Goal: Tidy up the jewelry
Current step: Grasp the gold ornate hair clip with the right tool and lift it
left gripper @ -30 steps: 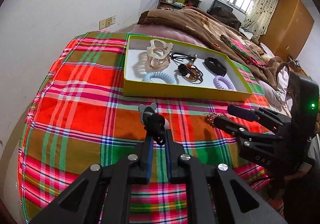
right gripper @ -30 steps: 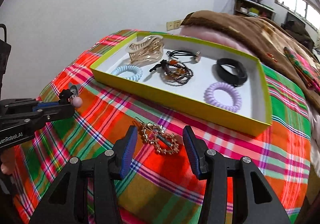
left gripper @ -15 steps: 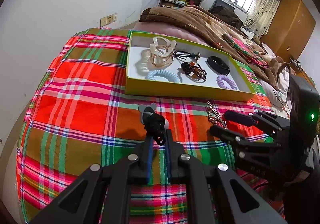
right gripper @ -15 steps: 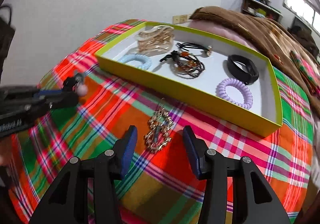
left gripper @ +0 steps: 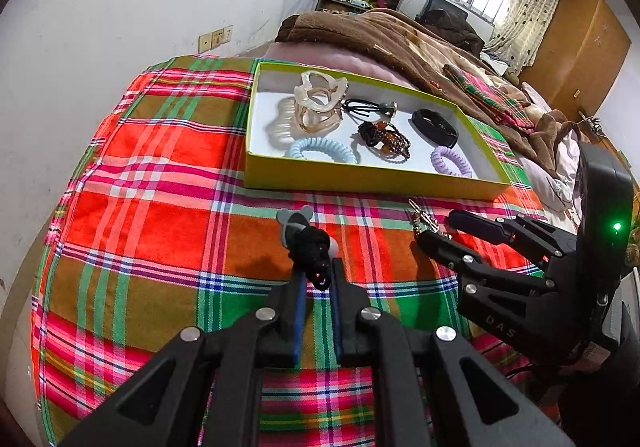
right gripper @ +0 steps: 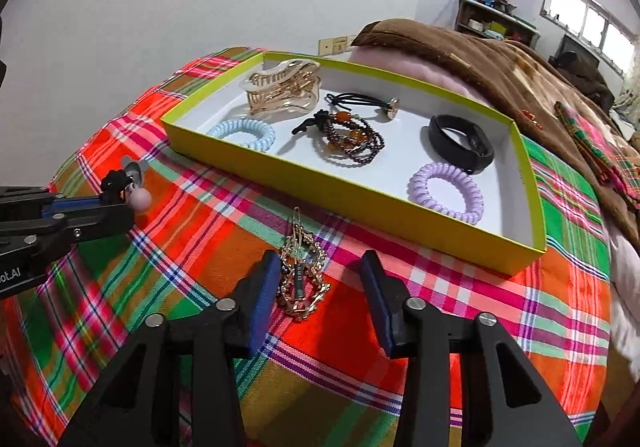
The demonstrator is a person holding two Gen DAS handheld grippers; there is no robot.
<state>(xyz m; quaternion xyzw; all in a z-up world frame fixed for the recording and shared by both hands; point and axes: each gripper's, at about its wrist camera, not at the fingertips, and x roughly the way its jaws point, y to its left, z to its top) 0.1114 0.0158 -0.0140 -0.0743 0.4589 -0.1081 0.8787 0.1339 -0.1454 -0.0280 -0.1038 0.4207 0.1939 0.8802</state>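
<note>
Two views split the scene: my left gripper [left gripper: 316, 281] pinches a black hair tie with charms [left gripper: 308, 243] above the plaid cloth [left gripper: 160, 215]. Only my right wrist view shows my right gripper [right gripper: 320, 287] wide open, its fingers straddling the gold hair clip [right gripper: 302, 277] lying on the cloth just before the yellow tray [right gripper: 360, 203], where a purple coil tie [right gripper: 446, 193] lies.
</note>
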